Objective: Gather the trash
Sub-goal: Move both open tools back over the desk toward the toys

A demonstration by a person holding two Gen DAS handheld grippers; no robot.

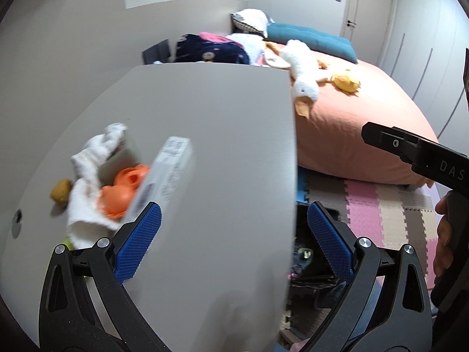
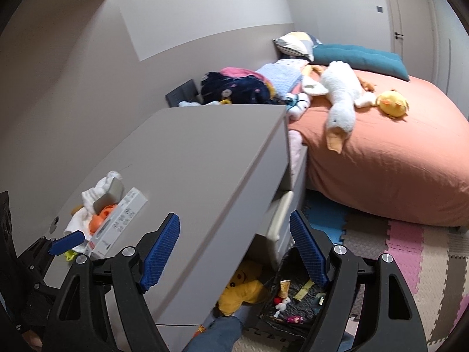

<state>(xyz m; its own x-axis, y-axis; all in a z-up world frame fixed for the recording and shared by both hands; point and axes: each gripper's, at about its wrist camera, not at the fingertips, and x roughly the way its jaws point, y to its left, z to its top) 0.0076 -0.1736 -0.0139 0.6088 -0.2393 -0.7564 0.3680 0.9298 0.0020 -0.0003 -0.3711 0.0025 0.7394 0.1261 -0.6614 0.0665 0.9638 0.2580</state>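
Note:
A pile of trash lies on the left part of a grey desk top (image 1: 211, 135): a long white box (image 1: 164, 176), orange plastic pieces (image 1: 123, 190), crumpled white tissue (image 1: 88, 182) and a small brown lump (image 1: 60, 192). My left gripper (image 1: 234, 234) is open and empty above the desk, its left pad beside the white box. The pile shows in the right wrist view with the box (image 2: 117, 223) and orange pieces (image 2: 99, 220). My right gripper (image 2: 234, 252) is open and empty over the desk's front corner. A black trash bag (image 2: 296, 302) with scraps lies open on the floor below.
A bed with an orange cover (image 2: 381, 161) holds a white goose plush (image 2: 340, 102), a yellow chick plush (image 2: 391, 102) and pillows. A yellow plush (image 2: 243, 290) lies under the desk. Foam mats (image 2: 410, 249) cover the floor. Drawers (image 2: 281, 217) front the desk.

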